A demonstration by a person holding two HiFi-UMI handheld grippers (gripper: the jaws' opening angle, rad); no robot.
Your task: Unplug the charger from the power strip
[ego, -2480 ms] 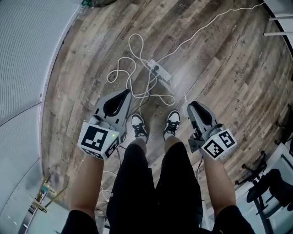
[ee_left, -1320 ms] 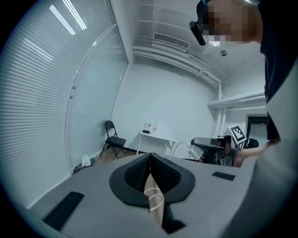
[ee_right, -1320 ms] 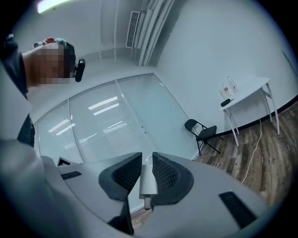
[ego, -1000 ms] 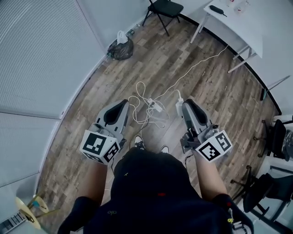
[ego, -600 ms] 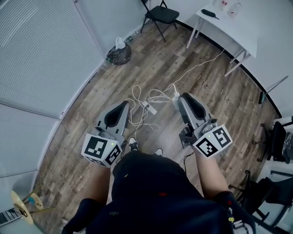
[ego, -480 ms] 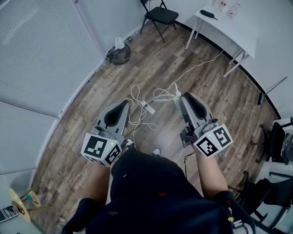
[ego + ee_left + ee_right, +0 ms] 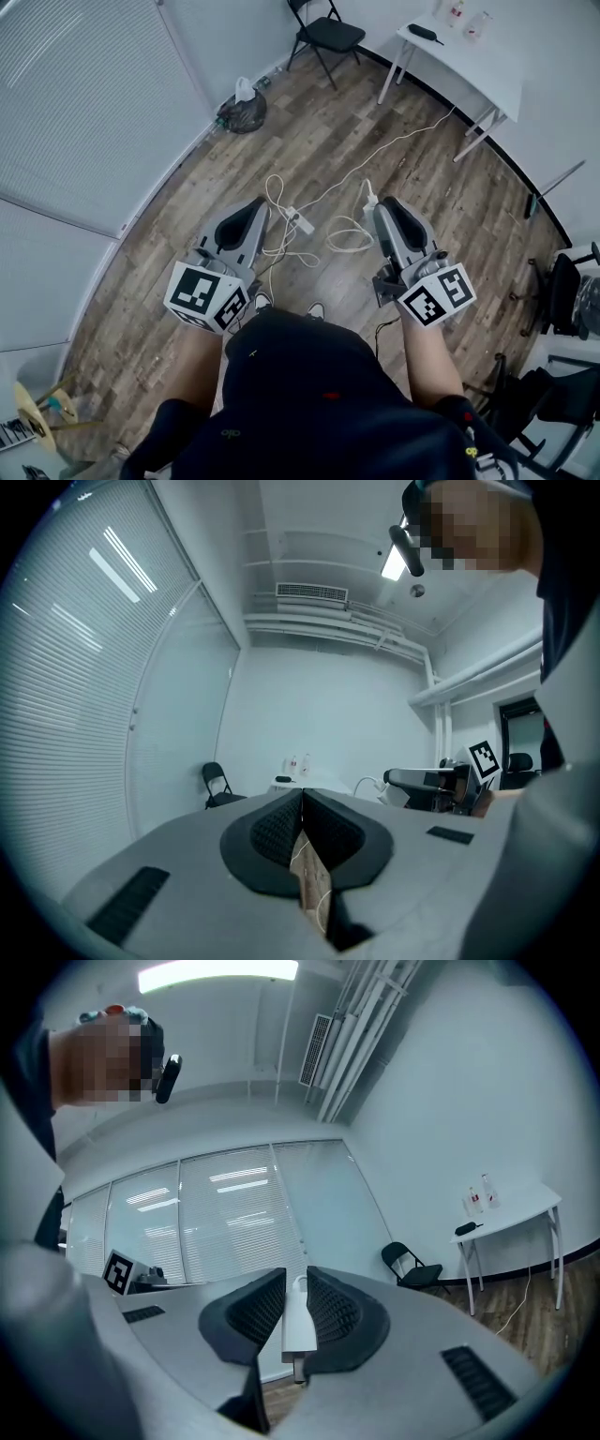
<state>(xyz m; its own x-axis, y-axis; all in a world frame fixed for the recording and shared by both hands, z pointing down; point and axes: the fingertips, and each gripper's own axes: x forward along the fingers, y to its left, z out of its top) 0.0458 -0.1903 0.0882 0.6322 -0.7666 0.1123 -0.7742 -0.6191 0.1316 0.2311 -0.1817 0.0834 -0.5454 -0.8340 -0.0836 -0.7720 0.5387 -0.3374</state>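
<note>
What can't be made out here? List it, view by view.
- Head view: power strip too small; its sockets unreadable.
- Head view: charger mostly hidden by the right gripper.
- Right gripper view: power strip not in frame.
- Left gripper view: floor mostly blocked by the left gripper.

Power strip (image 7: pixel 300 221) on floor (image 7: pixel 422 169) between left gripper (image 7: pixel 257 203) and right gripper (image 7: pixel 383 204), charger (image 7: pixel 369 198) in the latter

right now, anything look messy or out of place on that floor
The white cables lie in loose tangled loops around the power strip, close to the person's feet, a possible trip hazard. The charger is in the right gripper, its lead trailing.
</note>
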